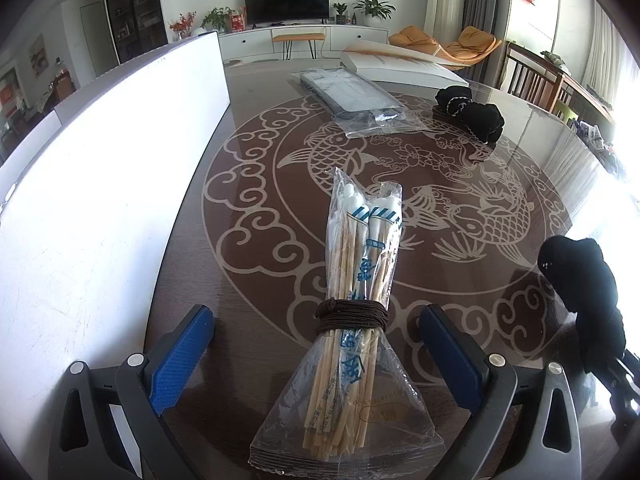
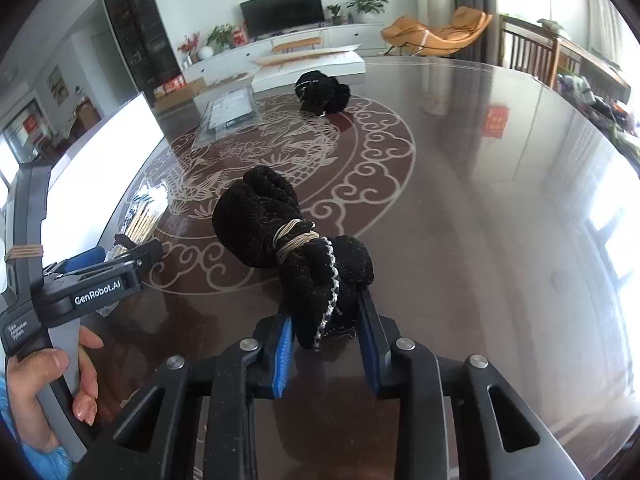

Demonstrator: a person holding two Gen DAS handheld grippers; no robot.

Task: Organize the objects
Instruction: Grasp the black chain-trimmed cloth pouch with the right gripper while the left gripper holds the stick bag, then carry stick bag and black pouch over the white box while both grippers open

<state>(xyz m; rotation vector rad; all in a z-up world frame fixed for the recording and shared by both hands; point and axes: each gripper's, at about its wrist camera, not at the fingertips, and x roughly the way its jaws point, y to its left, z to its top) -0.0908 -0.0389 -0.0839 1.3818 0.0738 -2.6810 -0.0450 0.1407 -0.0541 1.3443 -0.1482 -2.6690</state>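
Observation:
A bundle of wrapped chopsticks [image 1: 354, 300], tied with a brown band, lies on the round table between the fingers of my left gripper [image 1: 316, 352], which is open around it without touching. The bundle also shows in the right wrist view [image 2: 144, 216]. My right gripper [image 2: 326, 320] is shut on a black cloth bundle [image 2: 280, 236] tied with tan string, held just above the table. This bundle shows at the right edge of the left wrist view [image 1: 580, 280].
A tall white box [image 1: 100, 184] stands along the table's left side. A flat plastic packet [image 1: 356, 96], a second black cloth bundle [image 1: 472, 114] and a white carton [image 1: 400, 64] lie at the far side. The dark glass table [image 2: 480, 200] has a carp pattern.

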